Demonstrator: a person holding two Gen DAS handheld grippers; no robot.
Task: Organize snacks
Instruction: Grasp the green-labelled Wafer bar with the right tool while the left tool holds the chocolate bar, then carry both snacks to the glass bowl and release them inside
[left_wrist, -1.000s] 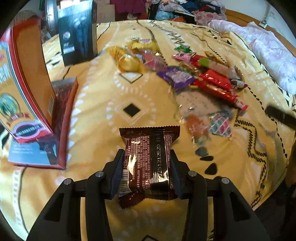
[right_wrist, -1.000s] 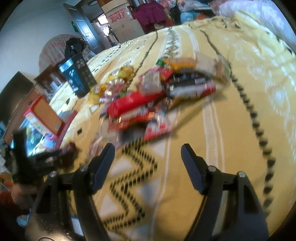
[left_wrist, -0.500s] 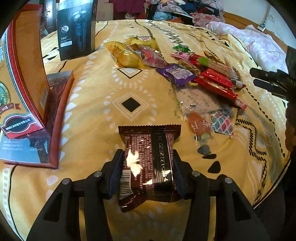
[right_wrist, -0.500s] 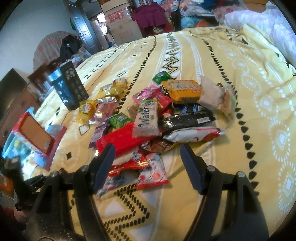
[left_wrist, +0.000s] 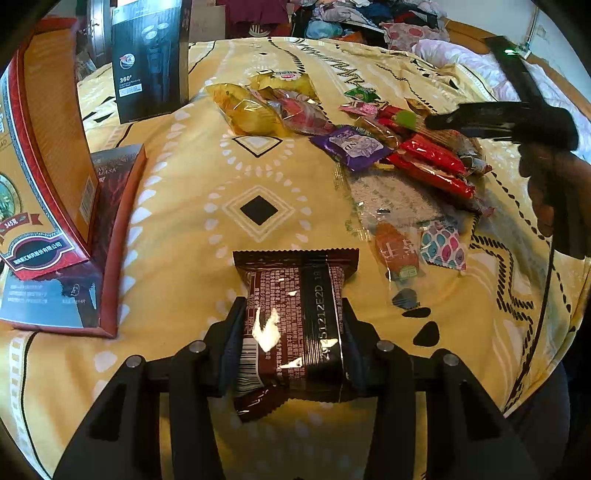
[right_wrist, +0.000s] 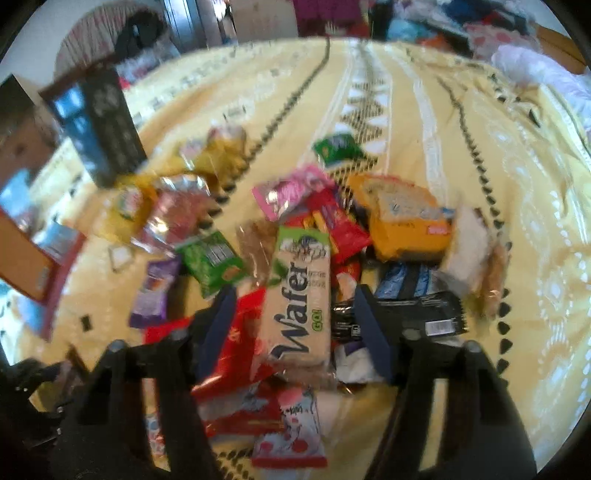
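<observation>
My left gripper (left_wrist: 293, 310) is shut on a brown foil snack packet (left_wrist: 291, 266), held just above the yellow bedspread (left_wrist: 258, 210). A pile of mixed snack packets (left_wrist: 424, 155) lies to the right of it. In the right wrist view my right gripper (right_wrist: 295, 295) hangs over that pile. Its jaws are closing, and a cream and green "Wafer" pack (right_wrist: 303, 258) lies between them. The pads stand apart from it on both sides. A red packet (right_wrist: 236, 347) and a black packet (right_wrist: 417, 317) lie beside the wafer pack. The person's hand (left_wrist: 546, 192) carries the right gripper over the pile's far side.
A red and orange carton (left_wrist: 44, 147) stands at the left on a flat dark red box (left_wrist: 110, 221). A black shaver box (left_wrist: 151, 59) stands upright behind them. Clothes are heaped at the far end. The bed's edge drops off at the lower right.
My right gripper has swept over the snack pile and its jaws have narrowed around the wafer pack. The left gripper has kept still with the brown packet in it.
</observation>
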